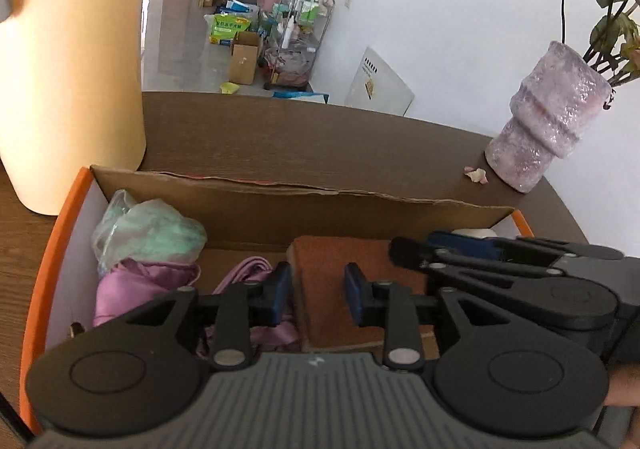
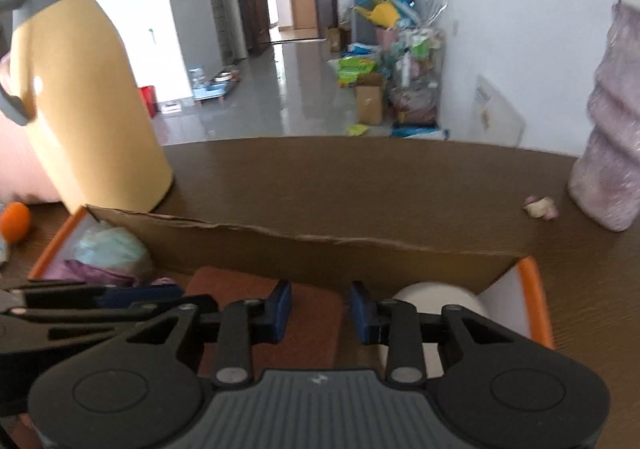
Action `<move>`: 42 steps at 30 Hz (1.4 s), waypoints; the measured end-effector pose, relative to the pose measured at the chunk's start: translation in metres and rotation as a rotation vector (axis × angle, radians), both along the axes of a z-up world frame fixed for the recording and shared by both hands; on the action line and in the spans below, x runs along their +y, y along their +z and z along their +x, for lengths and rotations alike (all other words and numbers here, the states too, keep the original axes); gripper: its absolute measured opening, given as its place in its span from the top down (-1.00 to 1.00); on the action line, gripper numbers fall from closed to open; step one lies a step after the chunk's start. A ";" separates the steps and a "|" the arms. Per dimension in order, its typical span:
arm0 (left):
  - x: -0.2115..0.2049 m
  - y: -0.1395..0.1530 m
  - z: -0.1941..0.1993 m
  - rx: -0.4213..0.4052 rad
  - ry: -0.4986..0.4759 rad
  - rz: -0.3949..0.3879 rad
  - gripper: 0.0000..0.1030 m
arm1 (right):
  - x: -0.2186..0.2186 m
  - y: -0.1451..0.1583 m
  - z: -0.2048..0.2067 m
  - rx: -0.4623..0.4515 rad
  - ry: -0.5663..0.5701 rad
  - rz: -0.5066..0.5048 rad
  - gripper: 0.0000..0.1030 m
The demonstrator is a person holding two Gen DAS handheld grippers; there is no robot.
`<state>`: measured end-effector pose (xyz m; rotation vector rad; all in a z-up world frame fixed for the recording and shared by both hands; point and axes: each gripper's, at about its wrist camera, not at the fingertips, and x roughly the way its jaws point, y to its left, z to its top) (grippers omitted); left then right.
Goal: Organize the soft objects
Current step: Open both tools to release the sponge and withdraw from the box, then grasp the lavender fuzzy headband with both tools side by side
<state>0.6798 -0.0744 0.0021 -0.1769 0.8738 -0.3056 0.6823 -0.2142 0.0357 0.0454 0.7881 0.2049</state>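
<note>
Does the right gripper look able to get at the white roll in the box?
Probably yes: the right gripper is open above the box, the white roll lies uncovered just beside it, nothing between.

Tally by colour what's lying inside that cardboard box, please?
Mint green: 1, bagged bundle
Purple: 1, satin cloth
Rust brown: 1, folded cloth
White: 1, roll
Total: 4

Left gripper [image 1: 318, 295], fingers apart and empty, above brown cloth [image 1: 340, 289] in box [image 1: 280, 205]
</note>
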 end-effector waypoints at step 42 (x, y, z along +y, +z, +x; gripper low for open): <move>0.054 0.022 -0.541 -0.518 0.014 0.160 -0.66 | -0.073 -0.030 -0.556 -0.379 -0.066 0.125 -0.21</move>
